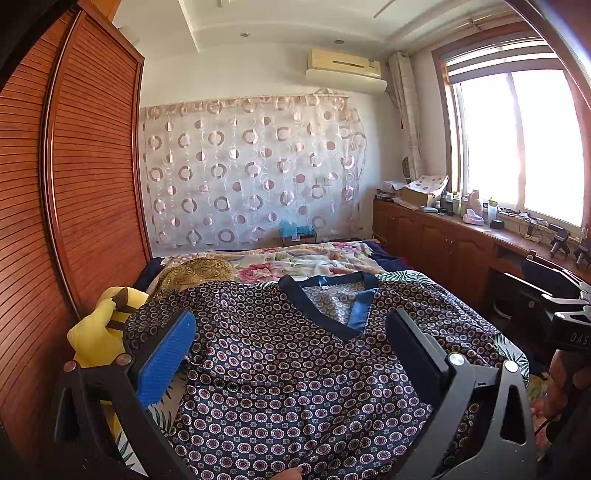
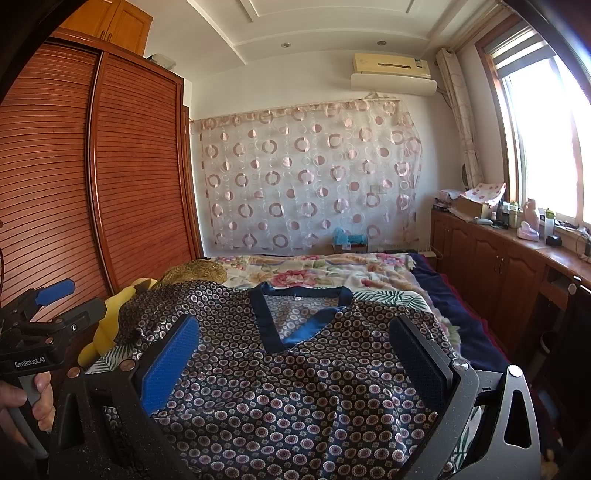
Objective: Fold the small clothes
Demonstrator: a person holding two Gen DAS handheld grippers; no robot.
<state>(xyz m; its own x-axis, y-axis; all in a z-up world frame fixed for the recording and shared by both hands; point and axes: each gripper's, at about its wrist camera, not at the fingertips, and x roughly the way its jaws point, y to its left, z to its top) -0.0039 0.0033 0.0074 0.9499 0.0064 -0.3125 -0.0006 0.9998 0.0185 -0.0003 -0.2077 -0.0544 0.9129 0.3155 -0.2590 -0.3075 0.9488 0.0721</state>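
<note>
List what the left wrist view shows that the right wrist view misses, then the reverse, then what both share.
Only the left wrist view: the right gripper seen from outside at the right edge, and small tripods on the window counter.

Only the right wrist view: the left gripper with the hand on its handle, and upper cabinets above the wardrobe.

Both: the patterned V-neck top spread on the bed, a yellow plush toy, open jaws.

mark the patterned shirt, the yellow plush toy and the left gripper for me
patterned shirt (image 1: 280, 369): left wrist view, front panel below the V-neck.
yellow plush toy (image 1: 94, 332): left wrist view, its yellow body beside the wardrobe.
left gripper (image 1: 290, 334): left wrist view, midway between its open fingertips, above the shirt.
</note>
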